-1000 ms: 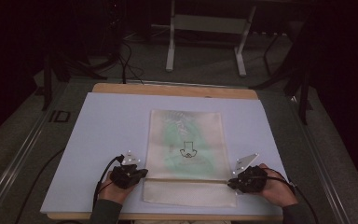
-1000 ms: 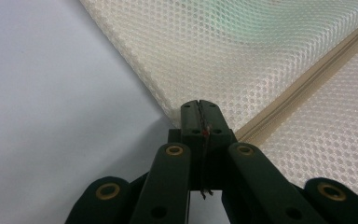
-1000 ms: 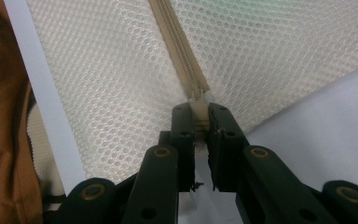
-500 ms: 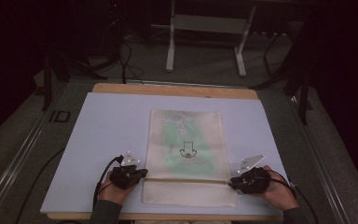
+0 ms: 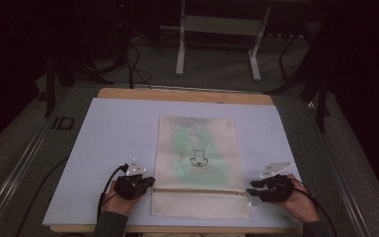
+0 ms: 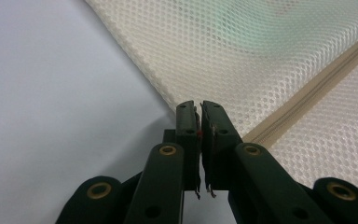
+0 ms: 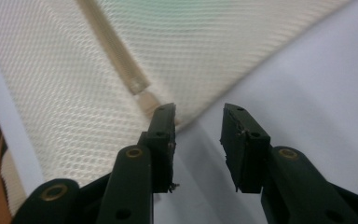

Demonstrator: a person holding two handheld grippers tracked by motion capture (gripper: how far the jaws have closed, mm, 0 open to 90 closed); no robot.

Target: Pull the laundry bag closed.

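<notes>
Mesh bag (image 5: 197, 168) is laid flat mid-surface (image 5: 113, 133), zipper (image 5: 200, 190) toward the person. Left gripper (image 5: 150, 181) fingers are nearly closed, empty, at its left edge; right gripper (image 5: 250, 190) fingers are parted beside the zipper end.

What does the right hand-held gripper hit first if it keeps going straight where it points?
Most likely the mesh zipper bag: the right hand-held gripper has its jaws open and points at the bag's edge by the end of the zipper. Nothing lies between, though the height above the table is unclear.
</notes>
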